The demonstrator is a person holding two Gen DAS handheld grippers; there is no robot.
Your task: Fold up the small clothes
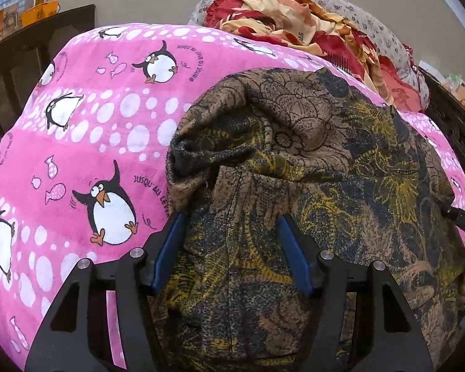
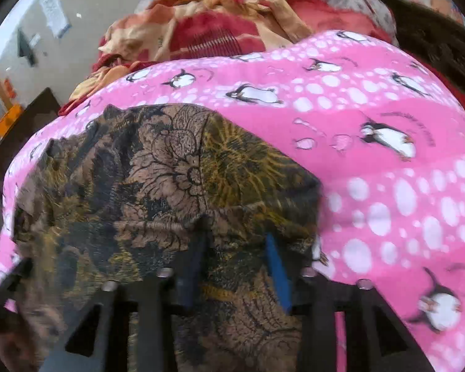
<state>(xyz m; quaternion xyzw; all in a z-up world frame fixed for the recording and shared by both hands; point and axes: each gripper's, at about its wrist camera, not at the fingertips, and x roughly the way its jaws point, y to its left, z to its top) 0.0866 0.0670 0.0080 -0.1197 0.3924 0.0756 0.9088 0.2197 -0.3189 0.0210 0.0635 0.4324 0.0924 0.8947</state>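
Observation:
A brown garment with black and yellow flower print (image 1: 310,161) lies crumpled on a pink penguin sheet (image 1: 86,130). My left gripper (image 1: 229,220) is open, its blue pads astride the garment's near left edge. The garment also shows in the right wrist view (image 2: 170,170). My right gripper (image 2: 235,238) is open, its blue pads astride the garment's near right edge. That view is blurred. The right gripper's tip also shows in the left wrist view (image 1: 462,220).
A heap of red and cream flowered cloth (image 1: 294,21) lies beyond the sheet against a grey spotted pillow (image 1: 372,31). Dark wooden furniture (image 1: 21,59) stands at the left, and a dark frame (image 1: 455,130) at the right.

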